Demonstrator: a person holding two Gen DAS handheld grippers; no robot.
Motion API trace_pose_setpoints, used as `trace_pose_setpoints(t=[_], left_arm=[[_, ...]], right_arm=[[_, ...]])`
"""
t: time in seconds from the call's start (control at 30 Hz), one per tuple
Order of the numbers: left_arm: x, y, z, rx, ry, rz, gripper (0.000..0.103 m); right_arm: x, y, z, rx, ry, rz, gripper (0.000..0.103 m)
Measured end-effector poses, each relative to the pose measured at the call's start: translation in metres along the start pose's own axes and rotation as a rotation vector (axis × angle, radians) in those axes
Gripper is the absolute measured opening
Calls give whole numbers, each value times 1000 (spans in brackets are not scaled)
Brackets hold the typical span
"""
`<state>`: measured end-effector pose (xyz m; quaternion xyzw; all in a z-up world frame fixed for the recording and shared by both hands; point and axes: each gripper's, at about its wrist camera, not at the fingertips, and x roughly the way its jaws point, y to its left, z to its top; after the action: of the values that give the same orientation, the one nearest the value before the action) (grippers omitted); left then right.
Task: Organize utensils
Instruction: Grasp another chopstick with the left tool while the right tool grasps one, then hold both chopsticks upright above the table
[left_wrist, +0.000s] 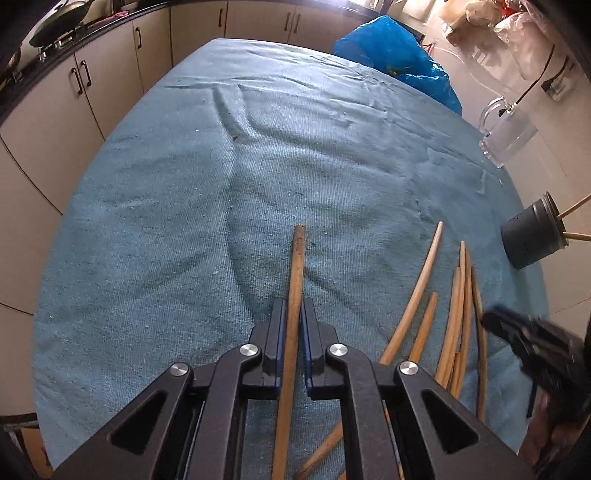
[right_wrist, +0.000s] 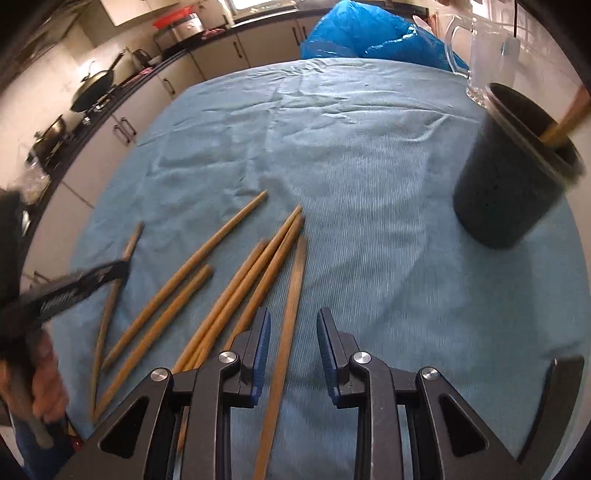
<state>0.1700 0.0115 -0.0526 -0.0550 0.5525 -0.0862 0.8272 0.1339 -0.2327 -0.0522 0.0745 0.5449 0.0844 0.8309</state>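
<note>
several wooden chopsticks lie loose on the blue cloth. the left gripper is clamped on one chopstick. the right gripper hangs with jaws apart, empty, over another; a dark holder cup stands near.

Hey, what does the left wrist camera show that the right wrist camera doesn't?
Only the left wrist view shows the left gripper from behind, shut on one chopstick, and the right gripper from the side.

Only the right wrist view shows the right gripper open above a chopstick without gripping it, and the hand holding the left gripper.

Both show the blue cloth, the loose chopsticks, the dark holder with sticks in it, the clear jug and the blue bag.
</note>
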Motion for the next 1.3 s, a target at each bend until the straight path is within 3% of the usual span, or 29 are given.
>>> trace_pose_setpoints(t=[0.13, 0.23, 0.33, 0.4, 0.5, 0.67, 0.87, 0.97, 1.3], left_arm=[[2, -2, 0, 13, -7, 3, 8], [4, -1, 3, 4, -8, -3, 8], [5, -2, 5, -11, -18, -4, 7], [5, -3, 2, -3, -27, -9, 7], [-6, -5, -2, 4, -55, -28, 7], [-55, -17, -9, 25, -202, -38, 7], [-113, -37, -17, 54, -367, -38, 7], [-130, -47, -20, 69, -408, -30, 7], [-143, -64, -26, 99, -432, -13, 7]], right_arm=[[14, 7, 14, -29, 29, -54, 27], [18, 14, 19, -71, 25, -120, 15], [19, 19, 20, -105, 22, -134, 8], [15, 13, 19, -67, 11, -92, 8], [-10, 12, 12, -41, -77, -17, 8], [-83, 28, -8, -100, -339, 57, 8], [-142, 41, -37, -142, -549, 110, 8], [-154, 43, -44, -146, -599, 133, 8], [-162, 42, -45, -153, -601, 69, 8]])
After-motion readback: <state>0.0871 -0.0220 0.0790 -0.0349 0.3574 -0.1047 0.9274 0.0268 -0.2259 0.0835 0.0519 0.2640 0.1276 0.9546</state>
